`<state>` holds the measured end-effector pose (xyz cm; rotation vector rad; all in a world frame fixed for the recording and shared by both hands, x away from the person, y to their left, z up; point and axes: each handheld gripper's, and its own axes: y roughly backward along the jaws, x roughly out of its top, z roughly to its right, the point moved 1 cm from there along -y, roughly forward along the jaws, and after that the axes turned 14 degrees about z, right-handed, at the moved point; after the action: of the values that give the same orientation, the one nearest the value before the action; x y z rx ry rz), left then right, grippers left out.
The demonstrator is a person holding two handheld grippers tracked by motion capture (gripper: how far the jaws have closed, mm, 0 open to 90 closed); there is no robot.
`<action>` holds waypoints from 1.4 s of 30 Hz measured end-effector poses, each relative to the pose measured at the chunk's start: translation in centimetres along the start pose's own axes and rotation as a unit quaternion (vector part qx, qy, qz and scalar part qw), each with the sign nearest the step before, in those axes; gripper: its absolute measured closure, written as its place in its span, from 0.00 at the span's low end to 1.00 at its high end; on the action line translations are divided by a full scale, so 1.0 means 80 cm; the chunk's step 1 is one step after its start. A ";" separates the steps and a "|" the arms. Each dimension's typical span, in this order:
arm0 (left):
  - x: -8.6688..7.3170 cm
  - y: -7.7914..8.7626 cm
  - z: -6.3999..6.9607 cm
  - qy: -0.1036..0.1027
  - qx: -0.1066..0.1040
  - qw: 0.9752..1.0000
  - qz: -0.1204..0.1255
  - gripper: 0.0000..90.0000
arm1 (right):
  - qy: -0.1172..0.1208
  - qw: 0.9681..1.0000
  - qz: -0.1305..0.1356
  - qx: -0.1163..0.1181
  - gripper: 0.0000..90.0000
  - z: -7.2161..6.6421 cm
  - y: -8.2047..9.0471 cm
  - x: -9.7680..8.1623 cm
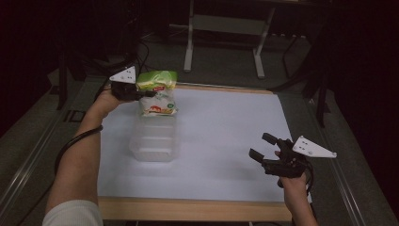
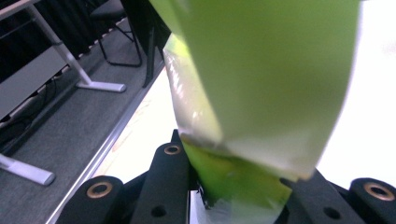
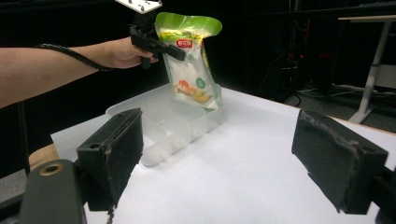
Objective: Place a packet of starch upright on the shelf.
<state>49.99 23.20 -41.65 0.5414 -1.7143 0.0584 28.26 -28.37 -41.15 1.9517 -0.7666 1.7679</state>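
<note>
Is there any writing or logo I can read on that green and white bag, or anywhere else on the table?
Red label on the bag, near the top: white characters, too small and blurred to read.
Round green sign on the bag's white part: too small to read.
Clear plastic container: no writing to be seen.
White table cover: no writing.

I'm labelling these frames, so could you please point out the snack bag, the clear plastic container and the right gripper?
snack bag (image 3: 189,70): right gripper view, middle of its printed front.
clear plastic container (image 1: 154,151): high view, its near wall.
right gripper (image 1: 263,145): high view, between its open fingertips.
</note>
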 end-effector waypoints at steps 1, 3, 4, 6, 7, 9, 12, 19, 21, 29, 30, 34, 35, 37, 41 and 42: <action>-0.003 0.000 0.001 0.001 0.003 1.000 -0.001 0.86 | -0.002 1.000 0.001 -0.001 0.18 0.001 0.001 -0.001; -0.005 -0.001 0.001 0.002 0.003 1.000 -0.005 0.86 | -0.004 1.000 0.001 -0.001 0.18 0.002 0.001 -0.002; -0.005 -0.001 0.001 0.002 0.003 1.000 -0.005 0.86 | -0.004 1.000 0.001 -0.001 0.18 0.002 0.001 -0.002; -0.010 -0.003 0.002 0.010 0.003 1.000 -0.009 0.86 | -0.007 1.000 0.000 -0.001 0.18 0.001 0.001 -0.003; -0.014 -0.004 0.003 0.010 0.001 1.000 -0.012 0.86 | -0.008 1.000 0.000 0.000 0.18 0.001 0.001 -0.003; -0.021 -0.009 0.008 0.005 -0.006 1.000 -0.020 0.86 | -0.010 1.000 0.001 0.003 0.20 0.000 0.001 -0.002; -0.033 -0.020 0.013 0.011 -0.002 0.999 -0.041 0.86 | -0.008 1.000 0.002 0.007 0.20 -0.002 0.001 -0.003; -0.055 -0.024 0.002 0.079 0.048 0.995 -0.036 0.86 | -0.014 1.000 -0.004 0.004 0.20 0.000 0.000 -0.007; -0.055 -0.026 0.001 0.080 0.058 0.994 -0.043 0.86 | -0.011 1.000 -0.006 0.005 0.20 -0.001 -0.001 -0.008; -0.053 -0.026 0.005 0.077 0.072 0.993 -0.055 0.77 | -0.011 1.000 -0.015 0.007 0.20 -0.002 -0.003 -0.010; -0.052 -0.025 0.007 0.079 0.082 0.992 -0.053 0.71 | -0.011 1.000 -0.015 0.007 0.20 -0.002 -0.003 -0.010; -0.043 -0.016 0.011 0.080 0.142 0.986 -0.040 0.52 | -0.009 1.000 -0.013 -0.003 0.20 0.000 -0.002 -0.010; -0.042 -0.013 0.012 0.081 0.147 0.985 -0.029 0.51 | -0.011 1.000 -0.015 -0.004 0.20 0.001 -0.002 -0.011; -0.039 -0.007 0.013 0.092 0.155 0.983 -0.015 0.47 | -0.012 1.000 -0.016 -0.004 0.20 0.001 -0.002 -0.011; -0.036 0.006 0.020 0.090 0.161 0.983 -0.004 0.44 | -0.007 1.000 -0.019 -0.001 0.20 -0.003 -0.002 -0.010; -0.036 0.006 0.020 0.090 0.161 0.983 -0.004 0.42 | -0.004 1.000 -0.019 -0.001 0.19 -0.004 -0.002 -0.009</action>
<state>48.69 24.00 -44.56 0.7584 -1.5336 0.3722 28.10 -27.96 -41.85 1.9608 -0.7275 1.7379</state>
